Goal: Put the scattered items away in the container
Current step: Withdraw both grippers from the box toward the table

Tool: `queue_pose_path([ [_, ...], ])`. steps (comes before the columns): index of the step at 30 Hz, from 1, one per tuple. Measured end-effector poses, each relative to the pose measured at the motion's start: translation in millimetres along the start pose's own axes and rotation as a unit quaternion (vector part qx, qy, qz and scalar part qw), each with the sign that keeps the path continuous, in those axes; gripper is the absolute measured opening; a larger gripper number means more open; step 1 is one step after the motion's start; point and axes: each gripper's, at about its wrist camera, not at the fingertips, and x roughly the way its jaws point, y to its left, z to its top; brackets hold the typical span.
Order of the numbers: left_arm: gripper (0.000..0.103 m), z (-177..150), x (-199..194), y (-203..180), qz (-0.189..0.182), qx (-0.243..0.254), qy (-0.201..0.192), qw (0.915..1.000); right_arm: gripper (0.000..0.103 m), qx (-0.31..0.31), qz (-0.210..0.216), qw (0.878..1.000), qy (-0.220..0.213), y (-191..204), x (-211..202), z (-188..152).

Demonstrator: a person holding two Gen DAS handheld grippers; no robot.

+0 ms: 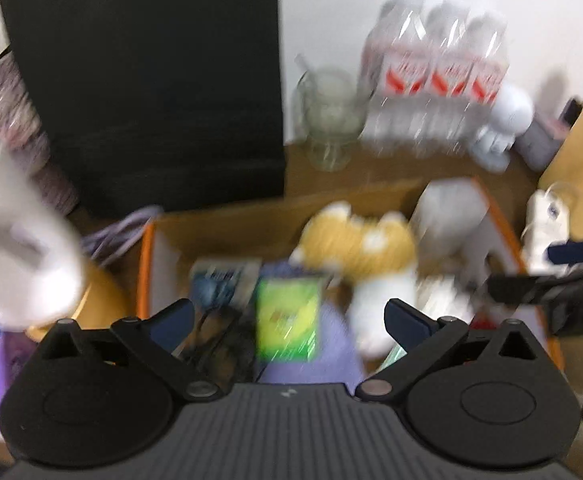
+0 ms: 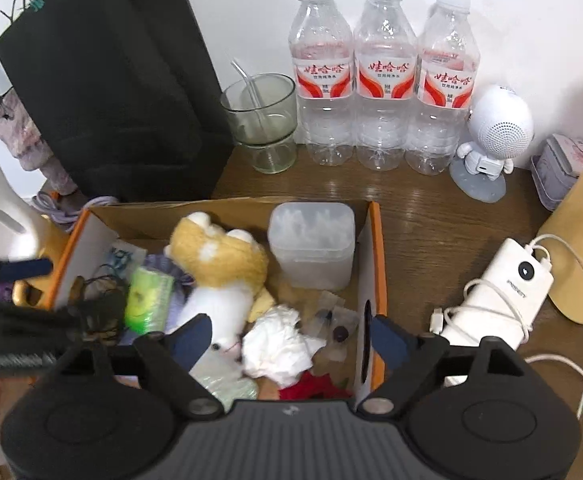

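Left wrist view, blurred: the left hand-held gripper [image 1: 287,312] hangs spread wide and empty above the orange-edged cardboard box [image 1: 144,272]. Beneath it lie a green packet [image 1: 287,320] and a yellow-and-white plush toy [image 1: 367,256].

Right wrist view: the right hand-held gripper [image 2: 289,334] is spread, pinching nothing, over the same box [image 2: 377,264] in the middle of the wooden counter [image 2: 431,216]. Inside sit the plush toy [image 2: 219,264], a frosted plastic tub [image 2: 311,244], crumpled white tissue [image 2: 275,344] and the green packet [image 2: 147,300]. Three clear water bottles [image 2: 383,80] stand along the counter's back edge.
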Motion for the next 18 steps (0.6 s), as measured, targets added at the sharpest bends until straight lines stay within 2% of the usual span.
queue_pose_path([
  [5, 0.103, -13.1, -18.8, 16.8, 0.008, -0.034, 0.021, 0.9992, 0.087, -0.007, -0.005, 1.000, 0.007, 14.9, -14.2, -12.0],
  [10, 0.103, -22.5, -46.9, 19.6, 0.012, -0.048, -0.009, 0.9987, 0.087, -0.024, -0.009, 1.000, -0.004, 28.5, -35.1, -23.3],
  [18, 0.103, -34.5, -73.5, 13.5, 0.016, -0.050, -0.027, 0.9982, 0.088, -0.030, -0.012, 0.999, -0.035, 37.1, -68.2, -37.6],
])
